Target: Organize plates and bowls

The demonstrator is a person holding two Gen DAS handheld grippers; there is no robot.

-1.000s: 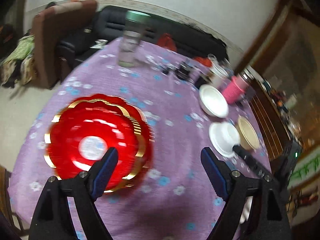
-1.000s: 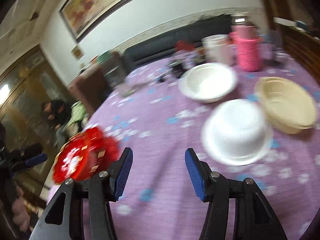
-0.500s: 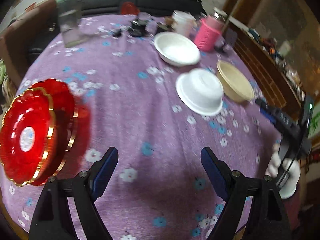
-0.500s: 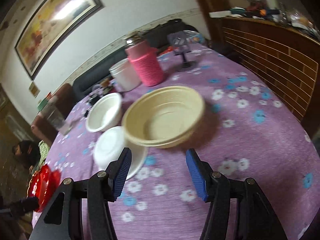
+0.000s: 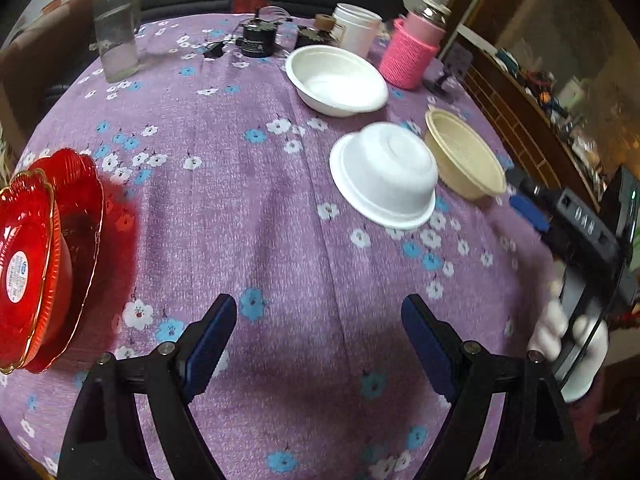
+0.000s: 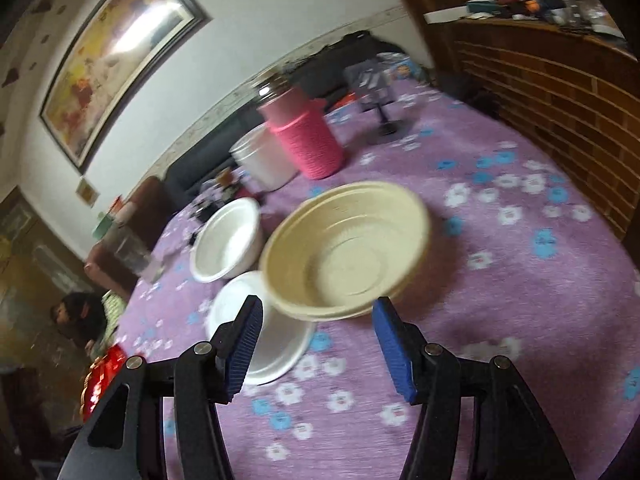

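On the purple flowered tablecloth (image 5: 248, 208) a stack of red gold-rimmed plates (image 5: 36, 256) sits at the left edge. An upright white bowl (image 5: 336, 80), an upside-down white bowl (image 5: 386, 174) and a cream bowl (image 5: 464, 158) stand to the right. My left gripper (image 5: 318, 340) hangs open over bare cloth, nothing between its fingers. In the right wrist view, my right gripper (image 6: 316, 344) faces the cream bowl (image 6: 344, 252); its jaws are opening and hold nothing. The upside-down white bowl (image 6: 264, 340) lies partly behind the left finger, the upright white bowl (image 6: 226, 240) beyond.
A pink knitted jar (image 5: 412, 52), a white tub (image 5: 356, 30), a clear container (image 5: 116, 28) and small dark items stand at the table's far side. A wooden cabinet (image 6: 560, 92) runs along the right. A person (image 6: 80, 316) is at the far left.
Both grippers have swung right across the table. The red plates slid to the left edge of the left wrist view; the cream bowl came close before the right gripper, whose jaws widened a little.
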